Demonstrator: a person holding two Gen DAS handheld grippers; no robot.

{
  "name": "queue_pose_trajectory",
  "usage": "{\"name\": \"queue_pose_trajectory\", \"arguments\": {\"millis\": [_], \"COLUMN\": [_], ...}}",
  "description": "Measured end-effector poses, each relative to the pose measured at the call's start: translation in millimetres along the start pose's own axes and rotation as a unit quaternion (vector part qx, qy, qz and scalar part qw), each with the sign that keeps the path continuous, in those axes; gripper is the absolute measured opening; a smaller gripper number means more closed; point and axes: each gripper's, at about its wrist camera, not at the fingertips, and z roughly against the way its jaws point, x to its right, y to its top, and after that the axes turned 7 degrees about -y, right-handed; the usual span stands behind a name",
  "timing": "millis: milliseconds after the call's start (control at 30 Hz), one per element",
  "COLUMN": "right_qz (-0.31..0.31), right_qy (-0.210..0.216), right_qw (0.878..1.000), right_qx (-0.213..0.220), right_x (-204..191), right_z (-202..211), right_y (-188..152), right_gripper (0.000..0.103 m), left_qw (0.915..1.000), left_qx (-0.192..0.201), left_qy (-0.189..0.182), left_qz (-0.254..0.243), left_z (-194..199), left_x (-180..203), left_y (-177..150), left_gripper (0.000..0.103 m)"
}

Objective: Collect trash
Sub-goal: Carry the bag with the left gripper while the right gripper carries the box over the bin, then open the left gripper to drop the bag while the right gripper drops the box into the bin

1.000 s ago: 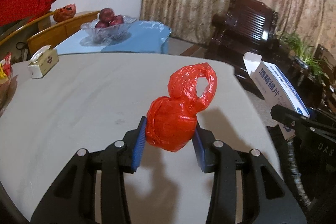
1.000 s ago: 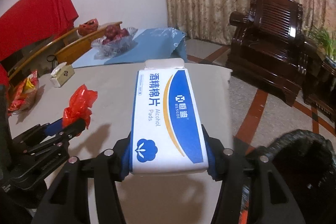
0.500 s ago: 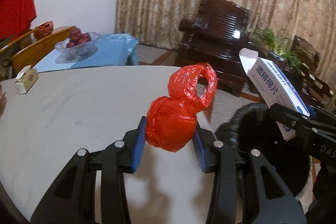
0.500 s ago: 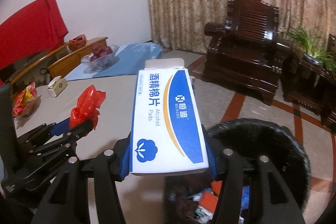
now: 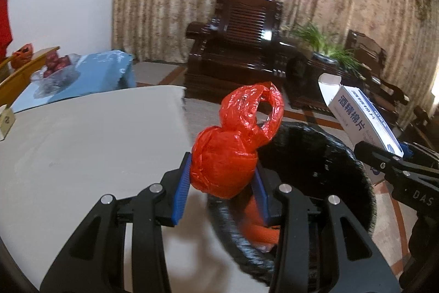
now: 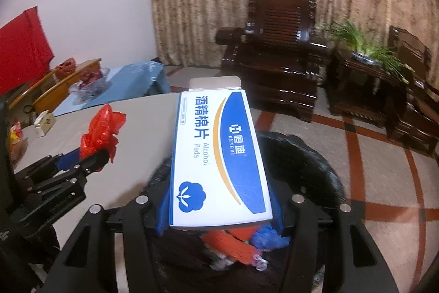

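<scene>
My left gripper [image 5: 222,187] is clamped on a knotted red plastic bag [image 5: 233,150], its blue pads pressing the bag's round body while the looped handles stick up above them. My right gripper [image 6: 219,206] is clamped on a blue-and-white box of alcohol pads [image 6: 218,158], held lengthwise with its open flap pointing away from me.

Both loads hang at the near rim of the black-lined trash bin [image 5: 329,155], which stands on the floor just beside the grey table [image 5: 90,144]. In the left view the table edge runs right beside the bag, and the bag sits over the line where table meets bin. In the right view the box covers much of the bin's mouth; below it I see orange and blue scraps [image 6: 241,240] already inside, blurred and hard to name.

Beyond the bin the patterned floor lies open up to a dark wooden armchair [image 6: 277,45] and a side table with a green plant [image 6: 367,45]. Far off on the table's left sit a small tissue box [image 6: 45,124] and, past it, a glass bowl of fruit [image 5: 55,70], smeared by motion. The bin's far wall is cut off behind my right gripper's frame in the left view.
</scene>
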Motion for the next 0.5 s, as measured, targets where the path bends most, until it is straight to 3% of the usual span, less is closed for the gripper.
{"name": "queue_pose_trajectory", "arguments": {"millis": [500], "right_qz": [-0.028], "right_qy": [-0.044], "right_qw": [0.998], "right_qx": [-0.031], "right_x": [55], "right_z": [-18], "right_y": [-31], "right_gripper": [0.055], "left_qw": [0.9978], "left_qx": [-0.031], "left_qy": [-0.049], "left_qz": [-0.031], "left_z": [-57], "left_x": [45], "left_y": [-14], "left_gripper": [0.040]}}
